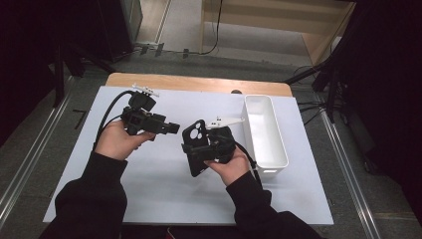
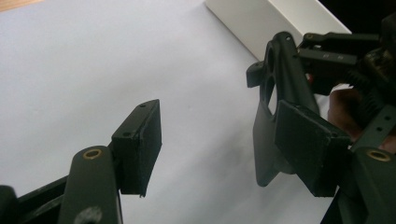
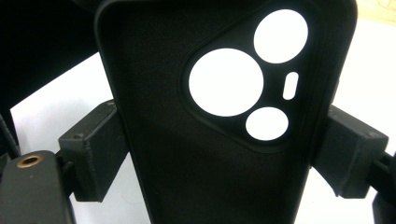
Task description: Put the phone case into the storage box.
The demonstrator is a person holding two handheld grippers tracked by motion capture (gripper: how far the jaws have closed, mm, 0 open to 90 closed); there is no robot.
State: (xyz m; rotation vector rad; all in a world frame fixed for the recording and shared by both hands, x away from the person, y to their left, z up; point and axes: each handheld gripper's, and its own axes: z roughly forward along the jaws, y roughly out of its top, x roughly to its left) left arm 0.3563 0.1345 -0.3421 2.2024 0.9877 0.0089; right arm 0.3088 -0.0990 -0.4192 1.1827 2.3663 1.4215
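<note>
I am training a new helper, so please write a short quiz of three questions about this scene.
1. True or false: the right gripper is shut on the phone case.
2. Which thing stands at the right side of the table? A) a white bin B) a red cup C) a blue plate
3. Fill in: the jaws of the left gripper are ____, with nothing between them.

Key
1. True: in the right gripper view its pads press on both edges of the case.
2. A: the white bin.
3. Open: in the left gripper view the pads stand apart over the bare table.
</note>
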